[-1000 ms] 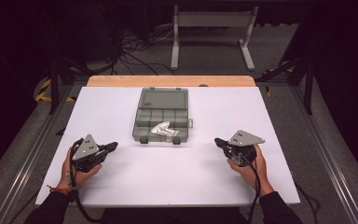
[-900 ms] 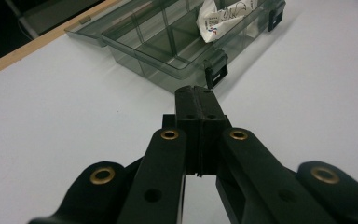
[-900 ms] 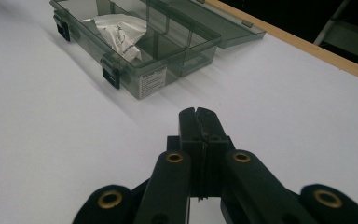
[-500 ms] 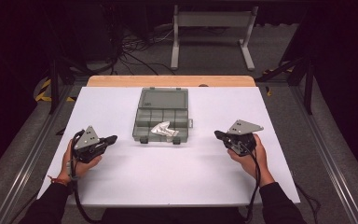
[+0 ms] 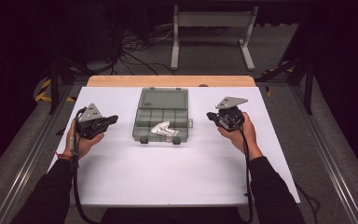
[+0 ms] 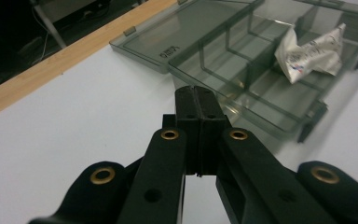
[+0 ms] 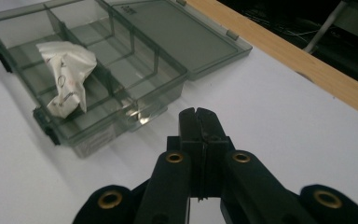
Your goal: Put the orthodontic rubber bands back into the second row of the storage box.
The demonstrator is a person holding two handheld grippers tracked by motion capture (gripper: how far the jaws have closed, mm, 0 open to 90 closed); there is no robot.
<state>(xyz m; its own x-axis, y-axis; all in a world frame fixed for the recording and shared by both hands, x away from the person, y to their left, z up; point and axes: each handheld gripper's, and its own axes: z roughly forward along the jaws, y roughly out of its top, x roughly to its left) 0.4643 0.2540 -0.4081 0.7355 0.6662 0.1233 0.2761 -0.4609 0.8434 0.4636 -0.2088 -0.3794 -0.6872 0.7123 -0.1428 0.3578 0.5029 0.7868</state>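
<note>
A smoky clear plastic compartment box [image 5: 147,122] lies open in the middle of the white table, its lid flat toward the far edge. A crumpled white packet [image 5: 164,130] rests in its near compartments, also plain in the left gripper view as packet [image 6: 312,49] and in the right gripper view as packet [image 7: 67,74]. My left gripper [image 5: 113,119] hovers left of the box, jaws pressed together, nothing held [image 6: 197,95]. My right gripper [image 5: 210,115] hovers right of the box, likewise shut and empty [image 7: 198,116]. Both point inward at the box [image 6: 242,56] [image 7: 135,79].
The white table top [image 5: 168,172] ends in a wooden strip [image 5: 168,80] at the far side. Metal rails run along both sides. A grey stand [image 5: 212,23] and cables lie on the dark floor beyond.
Both hands have lifted and moved away from me, toward the far edge, drawing level with the box's sides. The jaws stayed shut; the box and packet stayed put.
</note>
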